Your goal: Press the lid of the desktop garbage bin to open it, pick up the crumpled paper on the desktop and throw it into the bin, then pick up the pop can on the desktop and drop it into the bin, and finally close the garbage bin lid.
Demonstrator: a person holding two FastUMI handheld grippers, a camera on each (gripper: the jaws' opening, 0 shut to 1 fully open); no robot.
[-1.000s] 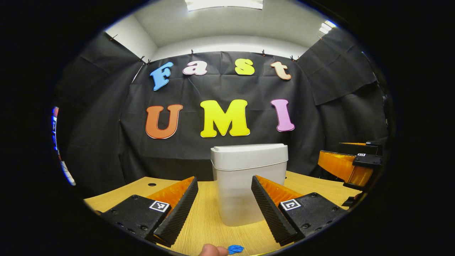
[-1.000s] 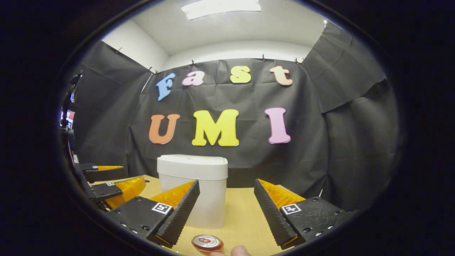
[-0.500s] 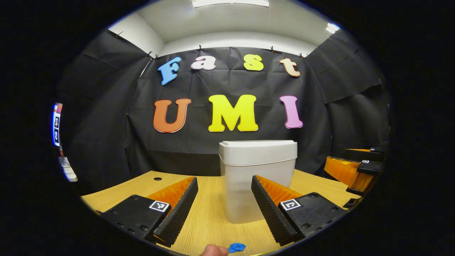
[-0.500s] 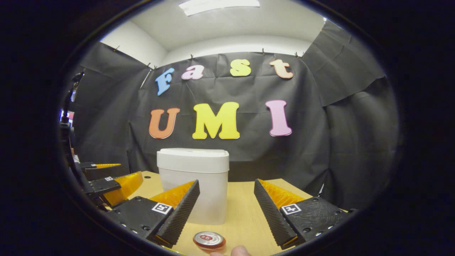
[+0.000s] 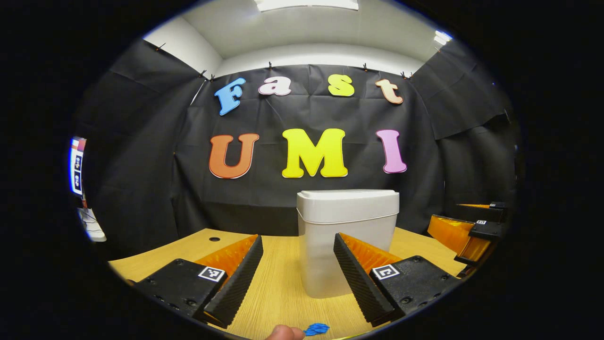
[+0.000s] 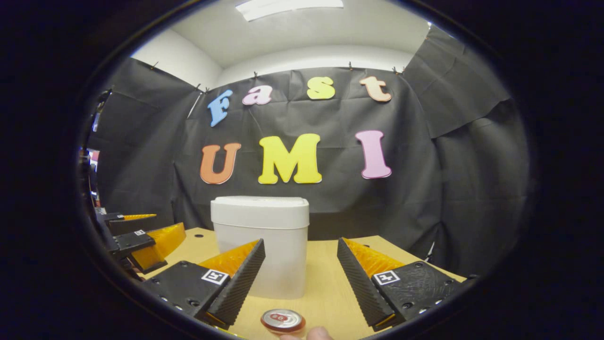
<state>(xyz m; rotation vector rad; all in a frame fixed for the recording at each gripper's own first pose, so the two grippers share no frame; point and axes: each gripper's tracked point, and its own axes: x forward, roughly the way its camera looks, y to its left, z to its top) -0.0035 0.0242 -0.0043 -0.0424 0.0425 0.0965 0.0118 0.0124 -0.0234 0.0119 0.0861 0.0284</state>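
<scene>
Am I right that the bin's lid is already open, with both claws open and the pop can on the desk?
Not quite: the lid is closed flat on the bin, as the right gripper view shows. The rest holds: left claw and right claw are open, and the pop can is on the desk.

Black cloth walls (image 5: 141,156) – wooden table (image 5: 278,288), white ceiling light (image 6: 289,7).
</scene>
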